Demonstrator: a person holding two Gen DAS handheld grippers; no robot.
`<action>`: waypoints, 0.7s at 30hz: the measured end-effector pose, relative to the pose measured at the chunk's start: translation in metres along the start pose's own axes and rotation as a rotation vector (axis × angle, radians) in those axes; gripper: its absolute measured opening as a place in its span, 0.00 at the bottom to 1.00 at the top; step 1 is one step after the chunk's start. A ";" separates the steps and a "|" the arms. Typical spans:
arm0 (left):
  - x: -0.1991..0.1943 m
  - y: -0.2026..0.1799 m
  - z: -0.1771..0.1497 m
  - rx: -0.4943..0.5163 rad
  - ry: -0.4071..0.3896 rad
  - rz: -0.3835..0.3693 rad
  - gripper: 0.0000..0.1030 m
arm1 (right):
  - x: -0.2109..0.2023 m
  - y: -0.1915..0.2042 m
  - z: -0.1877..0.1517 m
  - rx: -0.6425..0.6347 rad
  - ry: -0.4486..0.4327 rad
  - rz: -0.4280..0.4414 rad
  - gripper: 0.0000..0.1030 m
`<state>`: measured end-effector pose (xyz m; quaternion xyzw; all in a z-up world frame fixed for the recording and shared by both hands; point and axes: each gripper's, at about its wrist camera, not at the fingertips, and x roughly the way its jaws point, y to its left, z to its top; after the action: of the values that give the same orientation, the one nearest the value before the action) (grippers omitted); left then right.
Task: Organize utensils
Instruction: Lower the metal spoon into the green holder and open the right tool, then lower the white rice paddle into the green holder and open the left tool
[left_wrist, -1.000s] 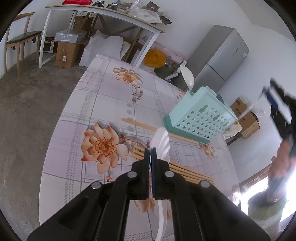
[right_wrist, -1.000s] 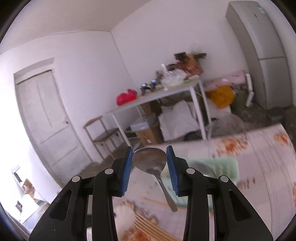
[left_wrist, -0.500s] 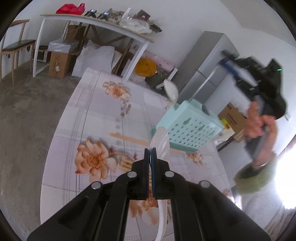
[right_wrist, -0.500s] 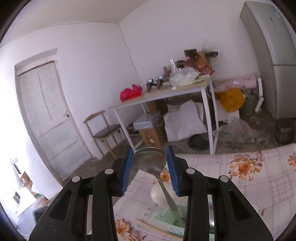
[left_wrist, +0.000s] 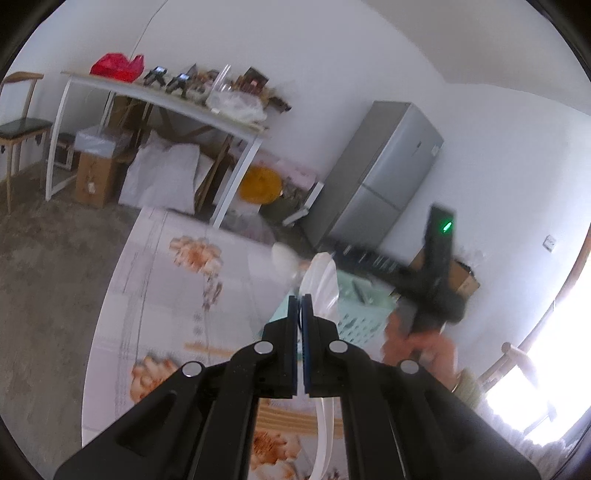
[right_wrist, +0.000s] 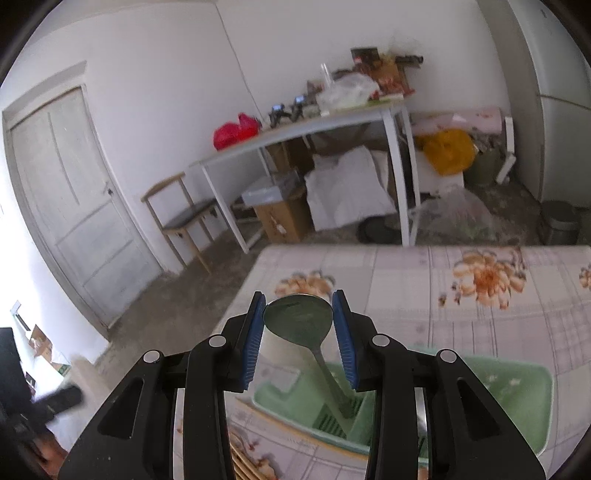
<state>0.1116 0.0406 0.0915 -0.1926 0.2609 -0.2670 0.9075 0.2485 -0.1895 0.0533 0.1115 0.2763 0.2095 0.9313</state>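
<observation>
My left gripper (left_wrist: 300, 299) is shut on a translucent white plastic spoon (left_wrist: 322, 280), whose handle runs back under the fingers. It hangs above the flowered tablecloth (left_wrist: 166, 295), near the mint green basket (left_wrist: 354, 314). My right gripper (right_wrist: 299, 321) is shut on a metal spoon (right_wrist: 297, 317), its blue pads pressing both edges of the bowl. The spoon's handle slants down into the green basket (right_wrist: 517, 387) just below. In the left wrist view the right gripper's black body (left_wrist: 436, 280) is blurred over the basket. A white rounded utensil (left_wrist: 282, 254) sticks up at the basket's far end.
Wooden chopsticks (left_wrist: 284, 421) lie bundled on the cloth near me, one (left_wrist: 207, 347) apart from them. Beyond the table stand a cluttered white side table (right_wrist: 314, 125), a chair (right_wrist: 184, 218), boxes, a grey fridge (left_wrist: 373, 184) and a door (right_wrist: 62, 206).
My left gripper has risen with the white spoon and tilted up. My right gripper has carried the metal spoon across and down over the basket, so its handle now hangs into it.
</observation>
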 end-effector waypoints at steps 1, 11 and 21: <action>0.000 -0.003 0.003 0.005 -0.007 -0.004 0.01 | 0.001 0.000 -0.002 0.002 0.019 0.004 0.34; 0.007 -0.044 0.025 0.059 -0.062 -0.039 0.01 | -0.069 -0.011 0.000 0.046 -0.125 0.024 0.53; 0.060 -0.099 0.054 0.092 -0.155 -0.124 0.01 | -0.182 -0.037 -0.076 0.212 -0.341 -0.109 0.56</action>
<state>0.1480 -0.0604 0.1599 -0.1865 0.1649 -0.3189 0.9145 0.0800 -0.2973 0.0644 0.2277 0.1407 0.1064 0.9576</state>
